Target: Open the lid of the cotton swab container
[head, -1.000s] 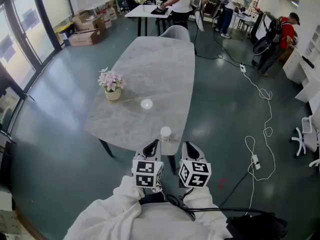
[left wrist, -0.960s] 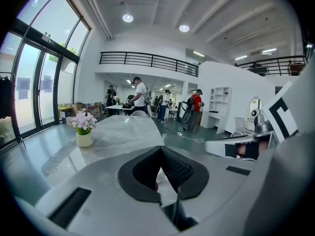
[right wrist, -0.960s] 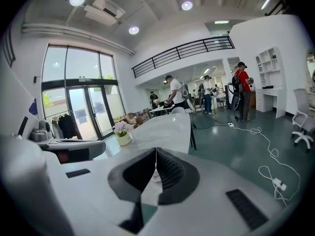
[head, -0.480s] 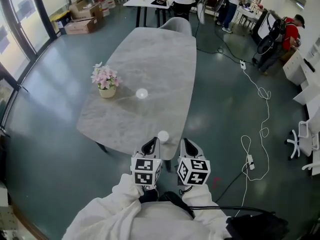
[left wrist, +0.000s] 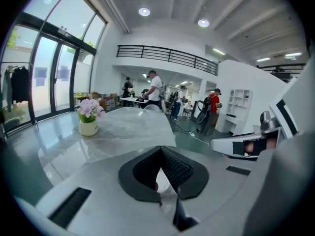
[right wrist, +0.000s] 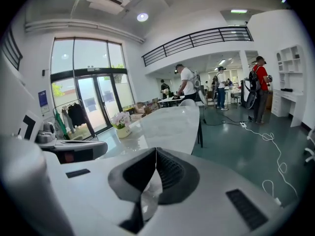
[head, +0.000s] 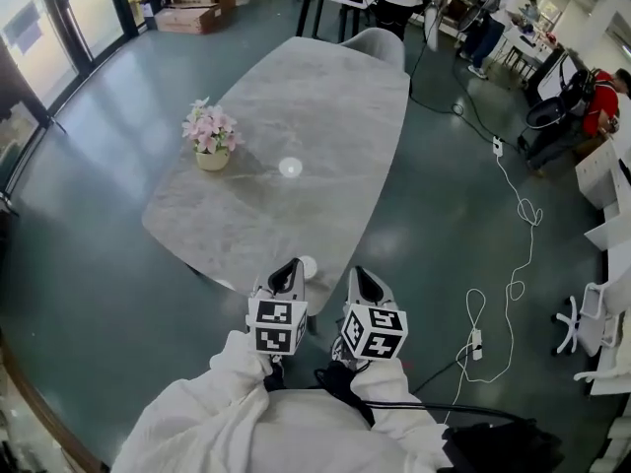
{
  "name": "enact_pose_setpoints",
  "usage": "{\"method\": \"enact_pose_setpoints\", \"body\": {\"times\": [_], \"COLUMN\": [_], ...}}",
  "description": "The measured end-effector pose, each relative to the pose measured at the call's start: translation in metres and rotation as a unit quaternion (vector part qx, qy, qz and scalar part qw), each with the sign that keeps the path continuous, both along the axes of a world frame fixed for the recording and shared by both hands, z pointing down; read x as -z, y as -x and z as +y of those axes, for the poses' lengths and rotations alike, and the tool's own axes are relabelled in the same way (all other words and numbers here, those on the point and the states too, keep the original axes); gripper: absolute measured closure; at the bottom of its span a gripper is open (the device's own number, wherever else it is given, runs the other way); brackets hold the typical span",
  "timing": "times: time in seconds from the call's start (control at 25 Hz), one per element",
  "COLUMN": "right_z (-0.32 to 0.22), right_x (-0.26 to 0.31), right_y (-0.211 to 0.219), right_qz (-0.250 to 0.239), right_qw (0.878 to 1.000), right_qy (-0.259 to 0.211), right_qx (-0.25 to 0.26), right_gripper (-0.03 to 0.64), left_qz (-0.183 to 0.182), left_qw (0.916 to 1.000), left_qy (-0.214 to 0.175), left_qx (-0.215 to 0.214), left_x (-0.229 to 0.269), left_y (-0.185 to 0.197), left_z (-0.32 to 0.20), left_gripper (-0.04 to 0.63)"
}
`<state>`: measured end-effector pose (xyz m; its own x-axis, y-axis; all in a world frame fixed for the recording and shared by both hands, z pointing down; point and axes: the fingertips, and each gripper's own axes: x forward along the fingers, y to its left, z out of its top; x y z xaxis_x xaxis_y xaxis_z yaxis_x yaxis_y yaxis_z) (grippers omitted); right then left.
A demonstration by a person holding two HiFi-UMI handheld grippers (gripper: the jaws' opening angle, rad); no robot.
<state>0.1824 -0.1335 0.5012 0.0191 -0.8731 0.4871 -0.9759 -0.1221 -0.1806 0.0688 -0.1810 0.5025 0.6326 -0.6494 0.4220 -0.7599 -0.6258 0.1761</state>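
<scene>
Container (head: 307,263) at bench (head: 325,97) near edge: small, likely light, tippy; brace body, pinch top rim. Left claw (head: 287,274), right claw (head: 363,286) both pressed together, empty.

A pot of pink flowers (head: 210,136) stands on the 9 o'clock side of the grey marbled desk (head: 325,97), with a grey chair (head: 380,45) at its 12 o'clock end. A white cable (head: 523,210) loops over the floor at 3 o'clock, and cardboard boxes (head: 192,18) sit at 11 o'clock
</scene>
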Motion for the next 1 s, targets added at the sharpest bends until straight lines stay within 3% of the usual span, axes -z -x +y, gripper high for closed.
{"method": "enact_pose_setpoints", "body": {"times": [0.28,0.6,1.0], "right_z": [-0.021,-0.019,-0.012], "right_x": [0.003,-0.021,-0.082], "right_y": [-0.019,0.000,-0.003], "right_qz": [0.003,0.012,0.007], "right_qw": [0.998,0.989,0.980], "right_qy": [0.007,0.034,0.087], "right_qx": [0.065,0.147,0.181], "right_gripper": [0.555,0.555,0.555], "left_qz": [0.011,0.018,0.010], "left_qw": [0.9979,0.9911,0.9730], "left_qy": [0.020,0.051,0.120], "left_qx": [0.060,0.122,0.197], "left_x": [-0.003,-0.035,-0.103], "left_y": [-0.009,-0.008,0.010], "left_z": [0.011,0.028,0.055], "left_gripper": [0.594,0.594,0.594]}}
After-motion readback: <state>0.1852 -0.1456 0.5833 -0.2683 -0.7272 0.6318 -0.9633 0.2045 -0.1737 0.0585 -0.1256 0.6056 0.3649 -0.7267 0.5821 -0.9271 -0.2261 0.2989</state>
